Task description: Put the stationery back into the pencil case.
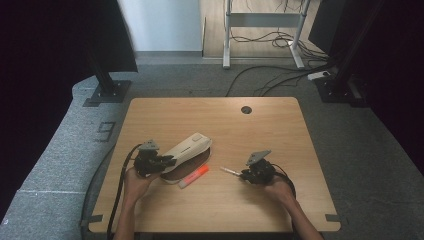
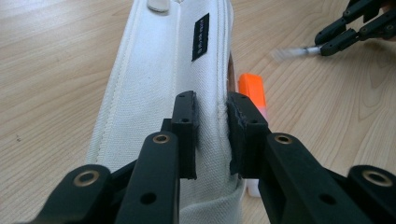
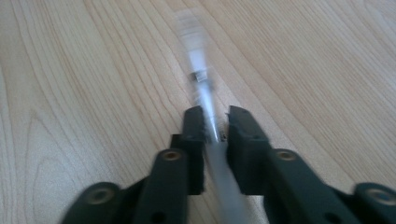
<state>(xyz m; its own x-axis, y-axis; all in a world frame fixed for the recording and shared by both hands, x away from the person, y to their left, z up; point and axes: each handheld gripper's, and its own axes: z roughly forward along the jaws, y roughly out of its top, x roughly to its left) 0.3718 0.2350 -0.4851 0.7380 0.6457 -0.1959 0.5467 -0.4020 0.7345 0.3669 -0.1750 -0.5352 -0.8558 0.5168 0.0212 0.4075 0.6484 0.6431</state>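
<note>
Left gripper [image 1: 169,160]: gripping the near edge of the white fabric pencil case [image 1: 187,148], jaws nearly closed and pinching a fold of the cloth; in the left gripper view the fingers [image 2: 187,133] are pressing the fabric from both sides.
Left hand [image 1: 136,181]: coming in from the bottom edge and pointing the gripper right and slightly away, low over the table [image 1: 280,125].
Pencil case: lying slantwise left of the table's middle, its far end pointing up and right.
Orange highlighter [image 1: 194,176]: lying just beside the case, on its near side.
Right gripper [image 1: 243,174]: clamping narrowly on a thin clear pen [image 1: 229,171], which is sticking out leftward.
Right hand [image 1: 281,190]: reaching in from the lower right, aiming the gripper left, well apart from the case.
</note>
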